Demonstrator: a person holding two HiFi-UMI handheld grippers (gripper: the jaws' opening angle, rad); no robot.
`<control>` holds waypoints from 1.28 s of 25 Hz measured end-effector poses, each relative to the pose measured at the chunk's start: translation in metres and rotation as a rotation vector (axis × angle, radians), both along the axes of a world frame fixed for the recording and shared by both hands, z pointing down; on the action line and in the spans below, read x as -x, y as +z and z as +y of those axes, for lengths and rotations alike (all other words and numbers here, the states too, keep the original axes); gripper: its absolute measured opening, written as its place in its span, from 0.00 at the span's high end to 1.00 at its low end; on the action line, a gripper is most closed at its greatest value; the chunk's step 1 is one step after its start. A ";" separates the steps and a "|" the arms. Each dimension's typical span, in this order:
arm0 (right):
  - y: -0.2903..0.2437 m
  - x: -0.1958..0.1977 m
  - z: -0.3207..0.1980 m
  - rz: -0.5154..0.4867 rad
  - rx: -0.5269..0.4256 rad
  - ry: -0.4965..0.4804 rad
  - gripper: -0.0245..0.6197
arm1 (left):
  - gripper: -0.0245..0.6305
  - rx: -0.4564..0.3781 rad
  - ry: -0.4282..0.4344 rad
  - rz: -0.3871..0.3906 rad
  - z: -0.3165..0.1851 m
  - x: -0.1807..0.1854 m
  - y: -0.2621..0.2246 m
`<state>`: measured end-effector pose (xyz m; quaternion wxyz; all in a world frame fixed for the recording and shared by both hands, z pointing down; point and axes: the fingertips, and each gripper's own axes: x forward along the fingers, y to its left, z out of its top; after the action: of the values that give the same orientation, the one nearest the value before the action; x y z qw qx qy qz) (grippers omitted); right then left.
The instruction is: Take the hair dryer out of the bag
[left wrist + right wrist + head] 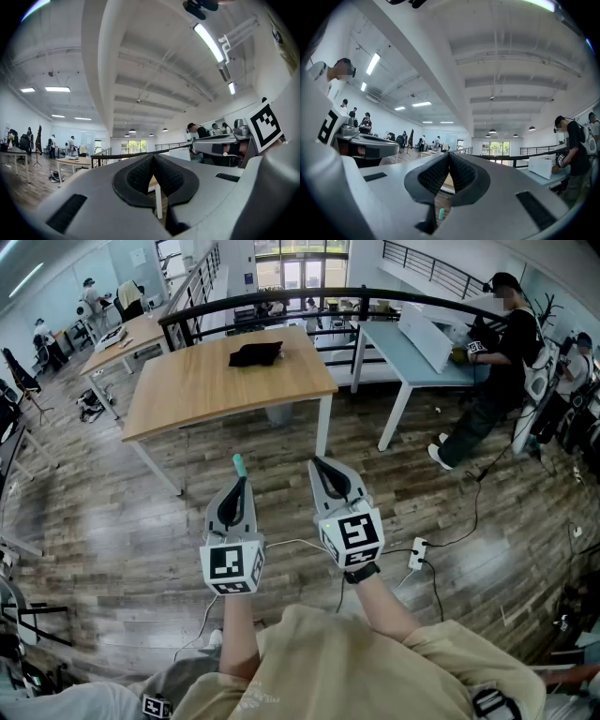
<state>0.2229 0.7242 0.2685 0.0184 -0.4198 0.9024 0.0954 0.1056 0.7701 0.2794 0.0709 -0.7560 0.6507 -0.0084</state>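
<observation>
1 black bag point(255, 354) lies on the wooden table point(206, 390), toward its far edge. The hair dryer itself cannot be seen and is presumably inside the bag. The table stands well apart from the person point(356, 662), across the wood floor point(141, 521). The step in hand looks like the approach: walk up to the table's near edge and find the bag's opening before reaching. Then 1 gripper should pin the bag while the other draws the dryer out, and both tools must open first. The left gripper point(240, 476) and right gripper point(322, 465) hover short of the table, jaws pressed together, holding and touching nothing.
</observation>
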 end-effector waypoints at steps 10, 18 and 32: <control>0.023 0.071 -0.016 -0.003 0.054 -0.003 0.95 | 0.96 0.038 0.009 0.056 -0.014 0.063 0.025; 0.055 0.098 -0.067 0.033 0.113 -0.021 0.95 | 0.96 0.089 0.013 0.086 -0.071 0.084 0.052; 0.055 0.145 -0.363 -0.015 0.156 -0.153 0.95 | 0.96 0.076 -0.028 0.050 -0.373 0.103 0.037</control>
<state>0.0778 0.3608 0.3236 -0.0005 -0.3507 0.9363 0.0199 0.0024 0.3967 0.3159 0.0257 -0.7488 0.6621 -0.0151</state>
